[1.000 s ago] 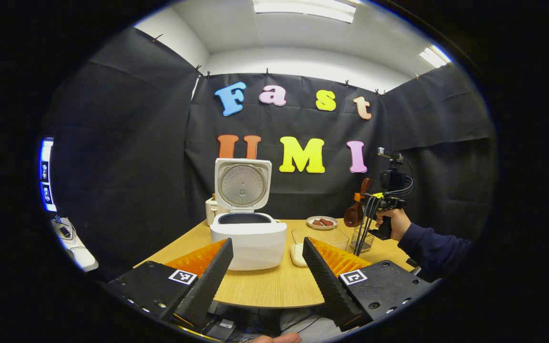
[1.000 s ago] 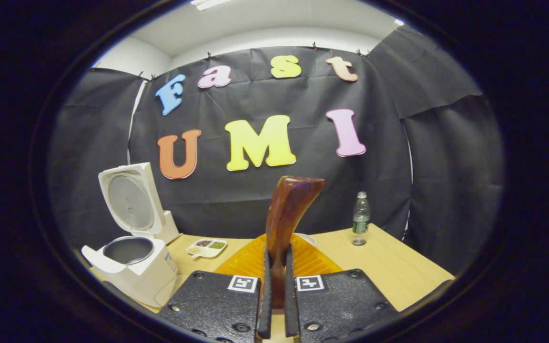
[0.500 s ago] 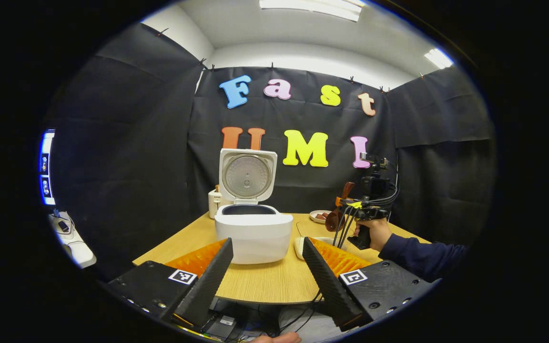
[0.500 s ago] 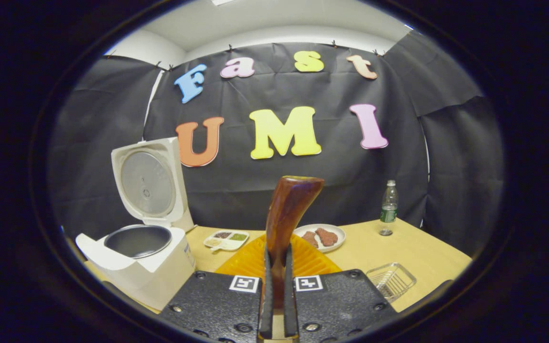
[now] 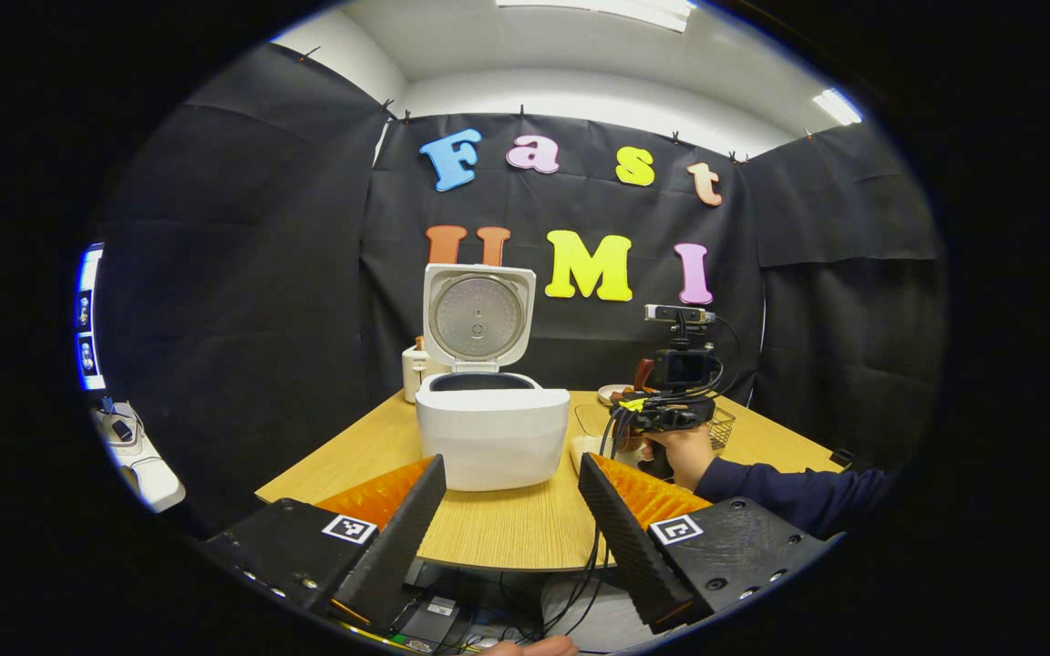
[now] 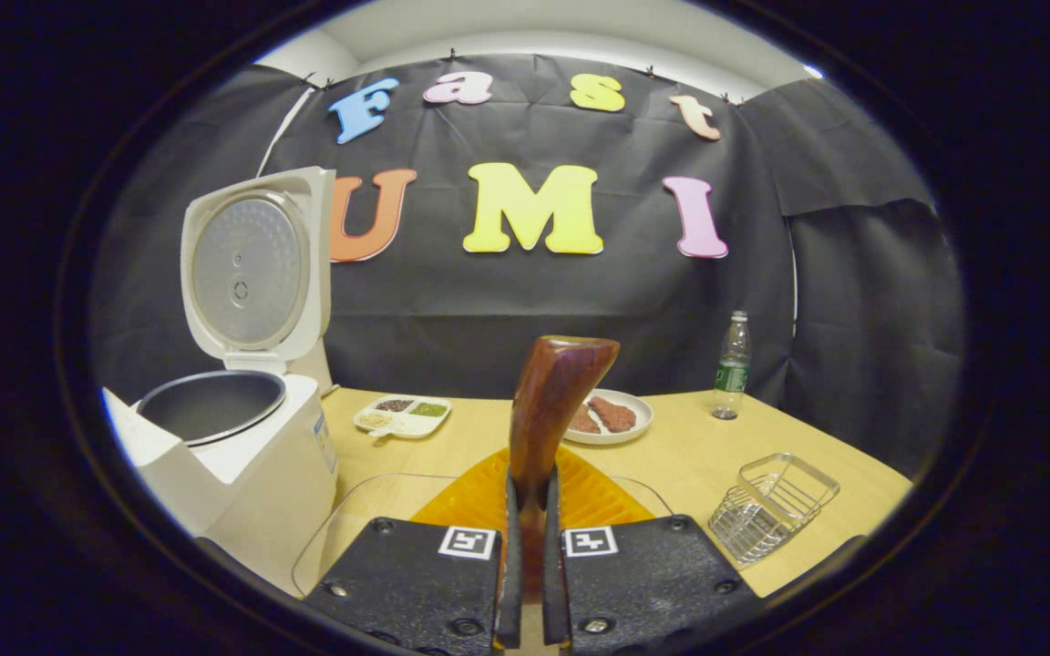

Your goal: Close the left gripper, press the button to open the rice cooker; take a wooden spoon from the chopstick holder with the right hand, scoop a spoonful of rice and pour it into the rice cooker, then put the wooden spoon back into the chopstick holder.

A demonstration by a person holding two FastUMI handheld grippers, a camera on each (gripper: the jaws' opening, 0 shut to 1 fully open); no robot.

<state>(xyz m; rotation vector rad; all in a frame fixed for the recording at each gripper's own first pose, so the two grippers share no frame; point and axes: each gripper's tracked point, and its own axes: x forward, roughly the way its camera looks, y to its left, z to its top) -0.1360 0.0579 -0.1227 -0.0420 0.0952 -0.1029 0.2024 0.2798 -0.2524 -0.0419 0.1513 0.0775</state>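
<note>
The right gripper (image 6: 525,583) pinches the wooden spoon (image 6: 550,401) by its handle, just above the clear rice container (image 6: 370,501) beside the open rice cooker (image 6: 224,428); the left gripper (image 5: 511,519) hangs spread at the table's (image 5: 507,538) near edge. Next — dip the bowl low and level, then lift slowly.

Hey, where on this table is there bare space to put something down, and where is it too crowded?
Bare wood lies before the white rice cooker at the wooden table near edge, and between the wire mesh basket and clear plastic bottle. Crowded: the strip from cooker past the clear container, divided white tray and meat plate.
</note>
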